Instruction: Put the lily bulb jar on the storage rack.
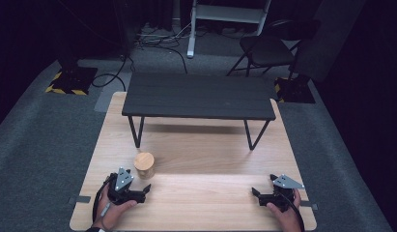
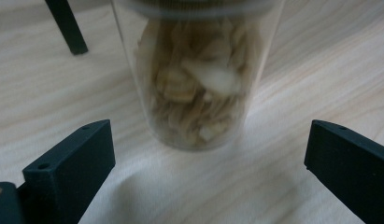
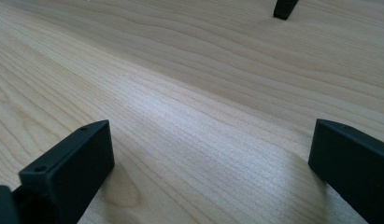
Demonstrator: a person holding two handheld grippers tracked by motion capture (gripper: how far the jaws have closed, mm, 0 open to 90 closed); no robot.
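Tongs on both sides spread wide, nothing between them. Left tongs (image 1: 147,189) sit at about 7 o'clock on the light wood desk (image 1: 196,145), held in the left hand (image 1: 111,210), tips pointing toward 3 o'clock. Just beyond them, toward 12 o'clock, stands a clear jar (image 1: 144,165) with a round wooden lid. In the left gripper view the jar (image 2: 196,74) stands upright between the two black jaws but ahead of them, not touching either; pale dried chips fill it. Right tongs (image 1: 255,192) at about 5 o'clock, held in the right hand (image 1: 285,215), jaws apart over bare desk (image 3: 189,93), gripping nothing. Small black bench (image 1: 198,95) stands on the desk at 12 o'clock, well apart from both tongs.
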